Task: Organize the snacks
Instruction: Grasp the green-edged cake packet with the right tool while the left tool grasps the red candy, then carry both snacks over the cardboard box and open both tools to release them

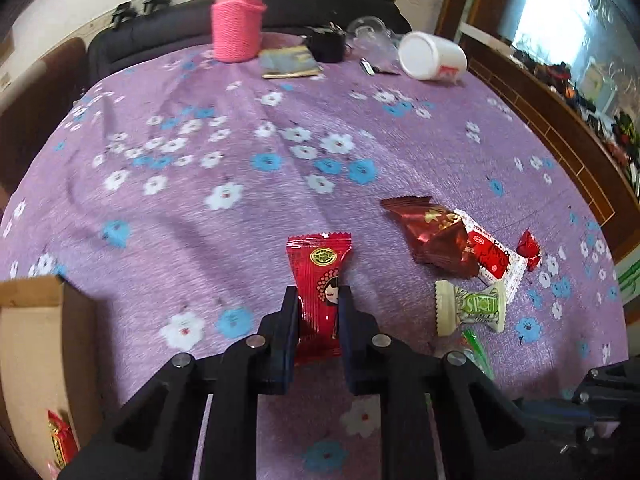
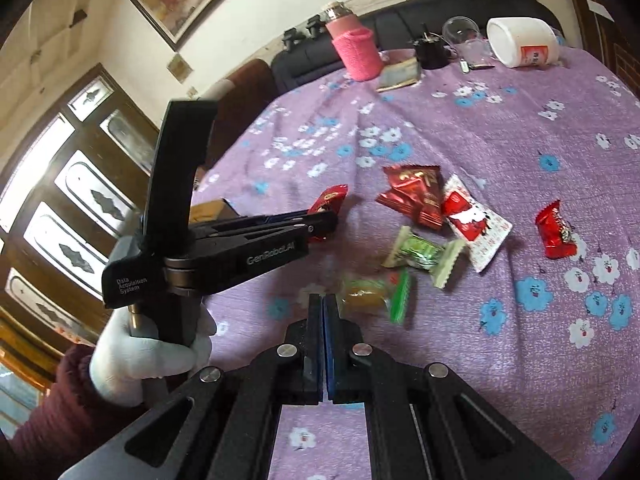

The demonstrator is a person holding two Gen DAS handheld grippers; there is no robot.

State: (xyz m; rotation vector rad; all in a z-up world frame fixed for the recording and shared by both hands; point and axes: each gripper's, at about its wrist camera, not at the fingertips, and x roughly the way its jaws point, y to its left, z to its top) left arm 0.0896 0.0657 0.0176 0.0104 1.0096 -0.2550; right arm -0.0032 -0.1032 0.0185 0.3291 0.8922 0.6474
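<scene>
A: Start at your far left. What is there?

B: A cardboard box (image 1: pixel 38 344) sits at the table's left edge, with a red wrapped snack (image 1: pixel 61 442) inside it.

A: And your left gripper (image 1: pixel 318 296)?

B: Its jaws are clamped on a red candy packet (image 1: pixel 320 280), held above the purple flowered tablecloth (image 1: pixel 240 140).

A: Further right?

B: Loose snacks lie together on the cloth: a dark red foil packet (image 1: pixel 430 236) overlapping a red-and-white packet (image 1: pixel 494 258), a green-and-white candy (image 1: pixel 470 308) just below them, and a small red candy (image 1: pixel 529 246) apart at the right.

A: Your right gripper (image 2: pixel 323 300)?

B: Its jaws are pressed together, holding nothing, just beside an orange candy in clear wrap (image 2: pixel 370 294).
</scene>
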